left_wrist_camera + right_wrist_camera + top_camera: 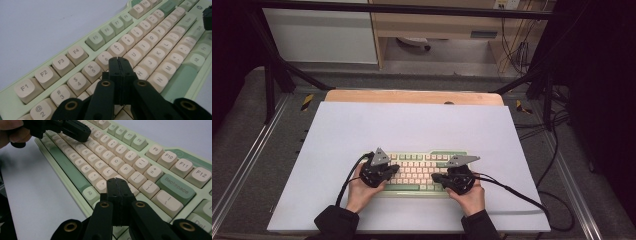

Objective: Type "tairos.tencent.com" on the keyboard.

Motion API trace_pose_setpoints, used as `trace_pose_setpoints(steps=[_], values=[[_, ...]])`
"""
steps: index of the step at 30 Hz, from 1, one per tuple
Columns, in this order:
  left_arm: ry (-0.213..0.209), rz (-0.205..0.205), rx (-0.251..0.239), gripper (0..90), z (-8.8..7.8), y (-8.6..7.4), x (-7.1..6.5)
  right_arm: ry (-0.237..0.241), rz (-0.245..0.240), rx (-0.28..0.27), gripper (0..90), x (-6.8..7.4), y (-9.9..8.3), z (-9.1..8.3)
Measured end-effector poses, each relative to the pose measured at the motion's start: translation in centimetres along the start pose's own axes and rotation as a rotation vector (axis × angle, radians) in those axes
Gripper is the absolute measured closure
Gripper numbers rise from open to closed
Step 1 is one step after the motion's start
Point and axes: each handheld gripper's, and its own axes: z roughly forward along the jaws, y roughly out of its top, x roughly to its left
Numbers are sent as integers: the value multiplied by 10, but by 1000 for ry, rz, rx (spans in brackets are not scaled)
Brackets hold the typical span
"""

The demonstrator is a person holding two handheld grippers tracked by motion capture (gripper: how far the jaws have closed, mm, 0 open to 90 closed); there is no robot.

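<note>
Scene at a white mat [362, 130] laid over a wooden table [412, 96], with a cream-and-green keyboard [422, 172] lying toward the near edge of the mat, its long side parallel to that edge. The left gripper [393, 169] sits over the left end of the keyboard and the right gripper [438, 178] over its right half, each held in a hand coming from the near side; the two grippers are near each other above the key field, with bare keys between them. In the left gripper view the left gripper [119, 59] has its two black jaws pressed flat together with nothing between them, the tips poised above the keyboard [150, 50] over the letter rows near the 6 and 7 keys [115, 48]; whether the tips touch a key cannot be told. In the right gripper view the right gripper [117, 180] likewise has its jaws together and empty, the tips standing over the keyboard [120, 162] beside the Alt key [89, 192] and below the P key; the Backspace key [176, 187] lies just to their right. Farther up the keyboard in that view, the left gripper [83, 133] hangs over the letter keys, a hand [11, 131] behind it.
</note>
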Motion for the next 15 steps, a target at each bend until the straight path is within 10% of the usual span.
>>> trace_pose_setpoints(steps=[15], values=[[7, -1, -11, 898, -17, -4, 2, 1, 3, 3, 900, -1, -1, -1]])
